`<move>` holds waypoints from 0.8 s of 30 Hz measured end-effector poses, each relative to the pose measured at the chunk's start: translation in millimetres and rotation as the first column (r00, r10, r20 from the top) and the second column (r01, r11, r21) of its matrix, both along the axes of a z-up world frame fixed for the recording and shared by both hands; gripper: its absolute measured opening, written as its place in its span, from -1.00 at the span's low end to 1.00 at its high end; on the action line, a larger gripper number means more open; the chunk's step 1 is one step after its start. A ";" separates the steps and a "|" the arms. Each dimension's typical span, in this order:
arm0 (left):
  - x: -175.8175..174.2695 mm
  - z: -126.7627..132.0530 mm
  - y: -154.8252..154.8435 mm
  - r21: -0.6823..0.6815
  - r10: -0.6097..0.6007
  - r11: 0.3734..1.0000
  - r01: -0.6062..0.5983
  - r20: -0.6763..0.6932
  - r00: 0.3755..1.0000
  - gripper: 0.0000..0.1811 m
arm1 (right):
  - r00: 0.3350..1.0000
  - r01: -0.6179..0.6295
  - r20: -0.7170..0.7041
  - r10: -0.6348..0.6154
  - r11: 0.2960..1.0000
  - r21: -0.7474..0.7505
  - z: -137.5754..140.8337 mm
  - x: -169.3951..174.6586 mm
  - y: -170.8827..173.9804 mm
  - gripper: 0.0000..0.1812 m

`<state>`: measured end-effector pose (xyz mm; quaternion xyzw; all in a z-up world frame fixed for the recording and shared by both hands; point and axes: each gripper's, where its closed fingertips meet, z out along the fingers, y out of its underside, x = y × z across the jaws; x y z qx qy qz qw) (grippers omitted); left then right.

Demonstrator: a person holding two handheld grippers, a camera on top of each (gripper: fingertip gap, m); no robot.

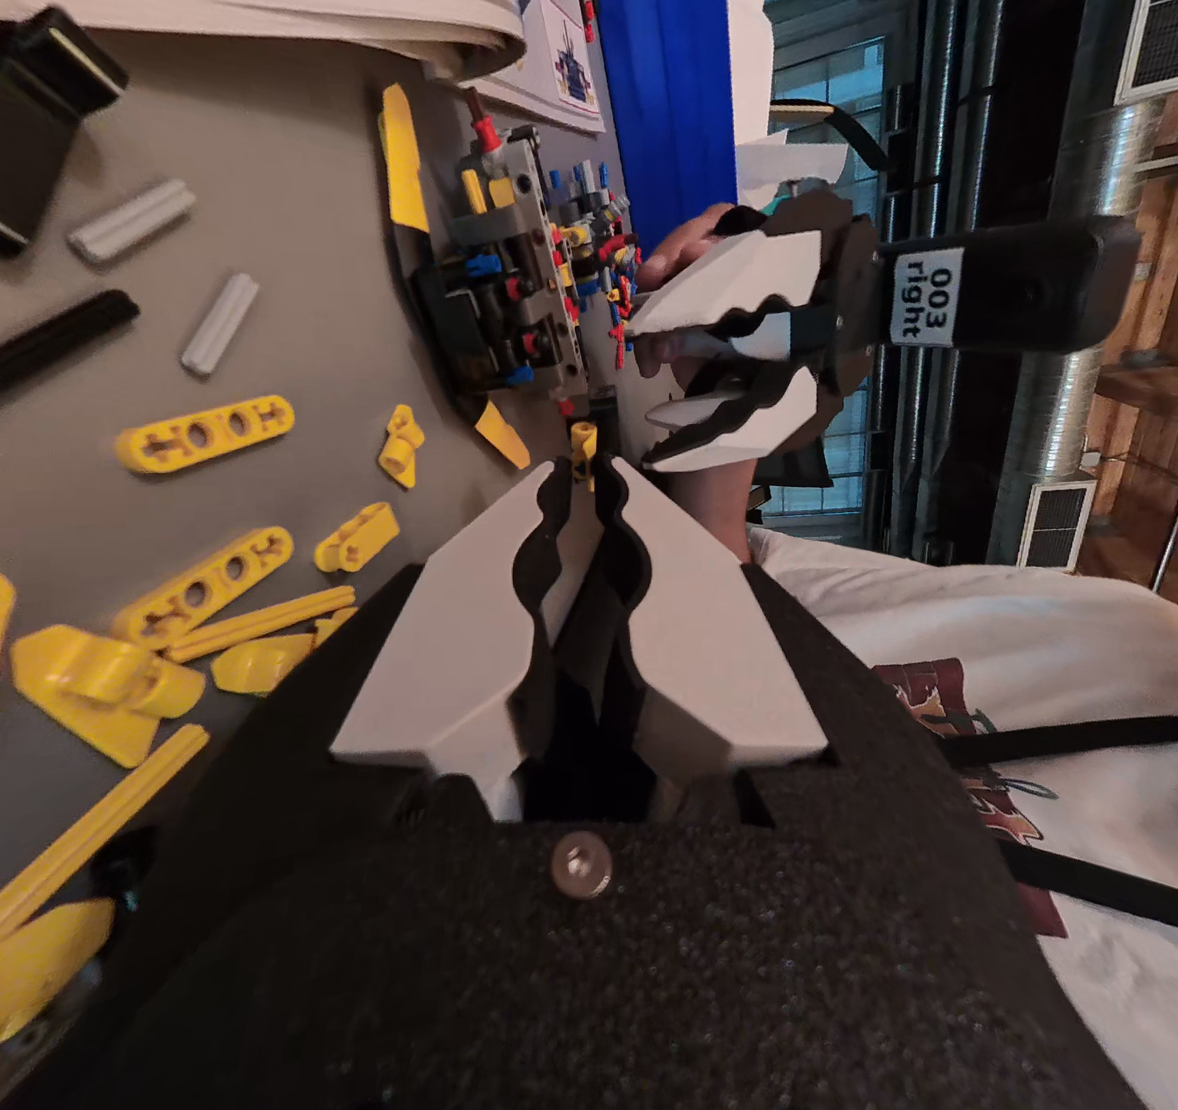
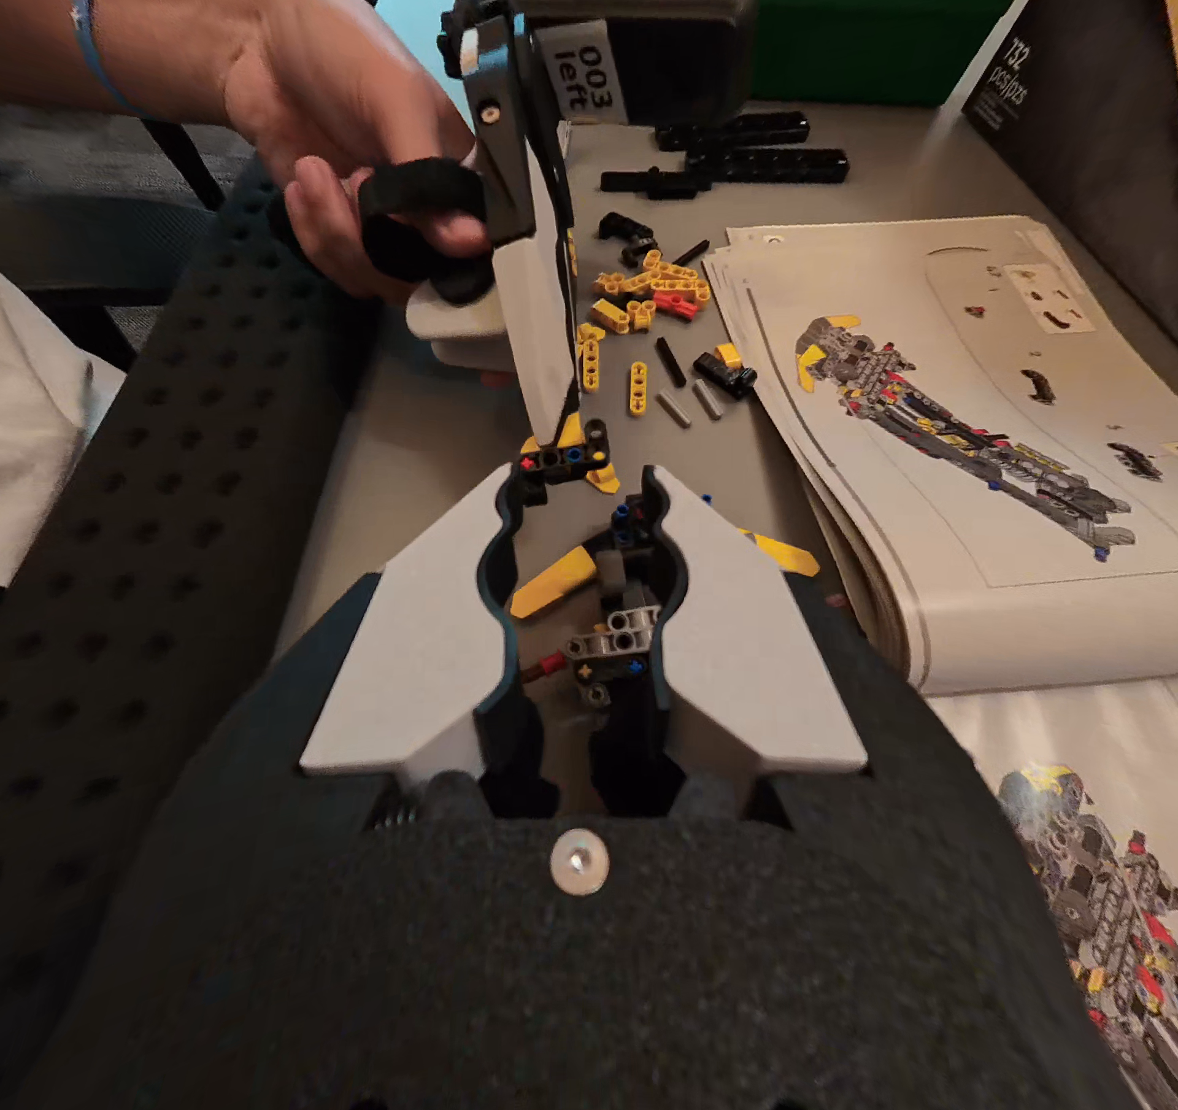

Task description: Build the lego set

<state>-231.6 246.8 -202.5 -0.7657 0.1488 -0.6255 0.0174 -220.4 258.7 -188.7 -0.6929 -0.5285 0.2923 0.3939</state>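
Loose yellow beams [image 1: 204,434] lie left on my desk [image 1: 306,289]. My left fingers [image 1: 583,474] pinch a small yellow connector [image 1: 582,442]: light, hard, slick plastic, best held by its flat sides. Centre, the model [image 1: 510,289] looks knobbly and fragile. My right fingers [image 2: 577,480] gape over it, empty.

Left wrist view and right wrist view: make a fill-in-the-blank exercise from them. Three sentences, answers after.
1. The left gripper pinches a Lego piece whose colour is ____.
2. The right gripper has its jaws ____, with the part-built model seen between them.
3. In the right wrist view, the instruction booklet lies on the ____ side of the picture.

Missing words: yellow; open; right.
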 end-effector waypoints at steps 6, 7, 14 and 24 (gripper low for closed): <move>-1.9 -1.3 3.6 0.010 0.027 1.000 -0.027 -0.013 1.000 -0.94 | 1.000 -0.010 -0.015 0.010 0.999 0.034 2.0 -8.6 -2.0 -0.58; -2.2 -0.5 3.2 0.011 0.024 1.000 -0.024 -0.012 1.000 -0.94 | 1.000 -0.002 -0.010 0.003 0.999 0.047 1.8 -9.2 -0.6 -0.58; -5.9 -0.6 3.1 0.070 0.013 0.998 -0.010 -0.041 0.999 -0.94 | 0.998 -0.011 0.058 0.007 0.998 0.068 -11.3 -14.5 -1.8 -0.57; -2.9 8.6 -7.2 0.058 -0.035 0.998 0.034 0.018 0.999 -0.94 | 0.998 -0.026 0.062 0.022 0.998 0.065 -12.1 -19.2 -7.0 -0.66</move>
